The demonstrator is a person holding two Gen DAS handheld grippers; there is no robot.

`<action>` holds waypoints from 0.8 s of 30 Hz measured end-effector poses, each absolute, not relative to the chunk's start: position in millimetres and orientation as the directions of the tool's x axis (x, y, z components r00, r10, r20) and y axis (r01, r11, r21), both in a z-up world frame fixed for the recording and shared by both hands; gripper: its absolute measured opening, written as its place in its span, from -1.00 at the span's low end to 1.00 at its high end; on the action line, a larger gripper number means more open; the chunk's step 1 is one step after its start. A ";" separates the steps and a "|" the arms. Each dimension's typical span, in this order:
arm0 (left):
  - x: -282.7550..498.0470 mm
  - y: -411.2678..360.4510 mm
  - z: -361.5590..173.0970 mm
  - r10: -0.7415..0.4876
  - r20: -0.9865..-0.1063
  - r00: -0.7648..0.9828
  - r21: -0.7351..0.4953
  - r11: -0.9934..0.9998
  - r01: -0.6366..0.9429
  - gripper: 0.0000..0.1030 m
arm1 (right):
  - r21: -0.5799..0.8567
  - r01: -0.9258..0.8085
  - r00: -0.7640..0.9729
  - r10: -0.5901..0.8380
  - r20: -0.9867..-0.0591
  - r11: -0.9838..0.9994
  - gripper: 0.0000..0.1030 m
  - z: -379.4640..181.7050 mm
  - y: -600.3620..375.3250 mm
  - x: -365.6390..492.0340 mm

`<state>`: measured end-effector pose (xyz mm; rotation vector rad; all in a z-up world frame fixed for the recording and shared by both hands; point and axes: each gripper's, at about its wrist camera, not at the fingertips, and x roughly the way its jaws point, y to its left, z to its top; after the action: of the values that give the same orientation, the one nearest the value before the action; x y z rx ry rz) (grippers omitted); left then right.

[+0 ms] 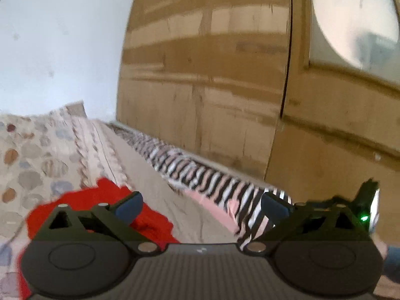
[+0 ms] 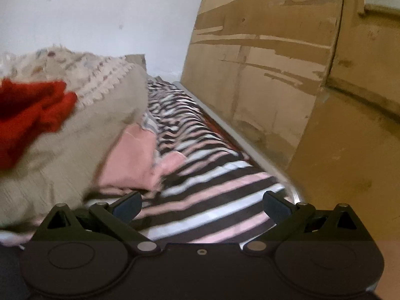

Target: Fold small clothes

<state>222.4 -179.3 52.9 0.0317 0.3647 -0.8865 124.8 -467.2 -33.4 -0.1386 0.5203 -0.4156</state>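
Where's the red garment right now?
The red garment lies crumpled on the beige patterned bedspread, low-left in the left wrist view, behind that hand-held gripper's left finger; upper-left in the right view.

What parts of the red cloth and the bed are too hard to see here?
- Red cloth: left wrist view, near part hidden behind the left tongs; its kind is unclear.
- Red cloth: right wrist view, cut off by the left edge and blurred.
- Striped sheet: near end hidden by the right tongs.
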 end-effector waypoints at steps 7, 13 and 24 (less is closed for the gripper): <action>206.1 -128.7 61.9 -0.590 -0.332 0.735 -0.060 0.791 0.608 0.99 | -0.062 0.219 0.873 -0.224 -0.433 0.974 0.99 -5.8 -443.0 157.6; 209.3 -96.9 21.5 -0.476 -0.423 0.771 0.075 0.829 0.554 0.99 | 0.095 0.027 0.912 0.014 -0.410 0.995 0.99 18.4 -412.3 208.5; 232.9 -89.8 -15.0 -0.484 -0.455 0.748 0.120 0.799 0.589 0.60 | 0.350 -0.230 0.785 0.385 -0.485 0.908 0.59 24.1 -373.6 319.4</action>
<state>232.9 -89.8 -15.0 0.2645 0.4206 -0.5941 319.4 -373.6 24.1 0.2805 0.5799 0.3362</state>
